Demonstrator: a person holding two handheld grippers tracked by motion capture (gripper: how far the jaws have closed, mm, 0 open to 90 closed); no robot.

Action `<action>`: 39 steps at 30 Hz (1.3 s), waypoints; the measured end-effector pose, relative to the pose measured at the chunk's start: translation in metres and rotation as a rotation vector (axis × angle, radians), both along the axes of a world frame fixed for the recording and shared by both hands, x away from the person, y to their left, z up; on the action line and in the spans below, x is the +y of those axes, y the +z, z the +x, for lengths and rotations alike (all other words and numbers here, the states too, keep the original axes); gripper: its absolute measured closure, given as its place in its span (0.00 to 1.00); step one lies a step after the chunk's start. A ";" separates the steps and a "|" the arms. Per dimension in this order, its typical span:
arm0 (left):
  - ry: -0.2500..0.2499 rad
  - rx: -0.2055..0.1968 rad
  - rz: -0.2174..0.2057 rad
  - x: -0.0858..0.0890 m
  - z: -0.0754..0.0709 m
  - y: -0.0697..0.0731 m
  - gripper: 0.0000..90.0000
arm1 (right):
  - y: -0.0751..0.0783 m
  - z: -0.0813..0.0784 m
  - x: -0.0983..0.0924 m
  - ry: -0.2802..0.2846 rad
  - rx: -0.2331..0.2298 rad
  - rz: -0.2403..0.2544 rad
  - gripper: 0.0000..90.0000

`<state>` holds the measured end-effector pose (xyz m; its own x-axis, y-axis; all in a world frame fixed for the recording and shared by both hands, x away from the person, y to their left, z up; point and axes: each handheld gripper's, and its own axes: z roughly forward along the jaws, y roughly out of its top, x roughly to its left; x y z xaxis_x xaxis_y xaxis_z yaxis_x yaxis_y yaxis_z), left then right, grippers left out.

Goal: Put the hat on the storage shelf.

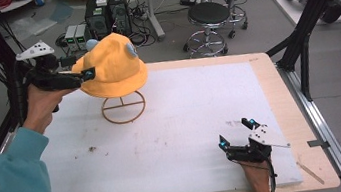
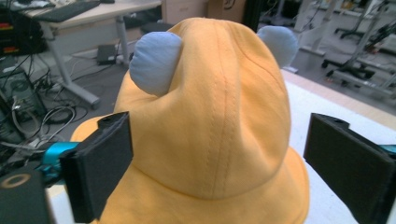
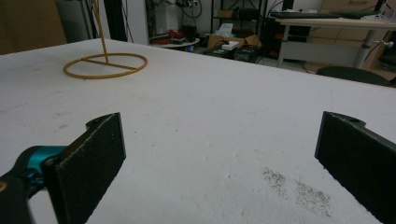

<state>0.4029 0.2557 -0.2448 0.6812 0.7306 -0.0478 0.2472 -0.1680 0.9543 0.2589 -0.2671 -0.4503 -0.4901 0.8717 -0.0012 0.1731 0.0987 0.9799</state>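
A yellow bucket hat (image 1: 111,66) with two pale blue ears sits on a thin yellow wire stand (image 1: 123,107) at the back left of the white table top (image 1: 177,125). My left gripper (image 1: 85,67) is at the hat's left side and is open. In the left gripper view the hat (image 2: 219,116) lies between the two wide-apart jaws of that gripper (image 2: 224,163), and I cannot tell whether they touch it. My right gripper (image 1: 236,133) rests low near the front right of the table, open and holding nothing. Its view (image 3: 224,158) shows the stand's ring base (image 3: 105,65) far off.
A wooden border (image 1: 281,105) edges the table on the right. Black frame posts (image 1: 313,10) rise at the right and left. Stools (image 1: 209,17), computer boxes (image 1: 106,14) and cables stand on the floor beyond. Dark specks (image 3: 299,186) mark the table surface.
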 end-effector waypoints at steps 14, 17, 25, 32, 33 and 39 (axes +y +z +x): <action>-0.007 -0.082 0.018 0.036 -0.058 -0.037 0.07 | 0.000 0.000 0.000 -0.011 -0.002 0.000 0.01; -0.014 -0.084 0.015 0.044 -0.075 -0.053 0.07 | 0.000 0.000 0.000 -0.012 0.003 0.008 0.01; -0.007 -0.108 -0.003 0.062 -0.108 -0.105 0.07 | 0.000 0.001 -0.001 -0.013 0.004 0.008 0.01; -0.009 -0.102 -0.014 0.062 -0.120 -0.150 0.07 | 0.000 0.001 -0.001 -0.013 0.009 0.009 0.01; -0.005 -0.112 -0.022 0.062 -0.122 -0.156 0.07 | 0.000 0.001 -0.001 -0.012 0.009 0.009 0.01; 0.010 -0.124 -0.031 0.057 -0.129 -0.185 0.07 | 0.000 0.000 -0.001 -0.011 0.006 0.010 0.01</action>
<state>0.2737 0.3131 -0.4296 0.6760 0.7367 0.0141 0.1281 -0.1364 0.9823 0.2593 -0.2679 -0.4502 -0.4802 0.8771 0.0104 0.1801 0.0870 0.9798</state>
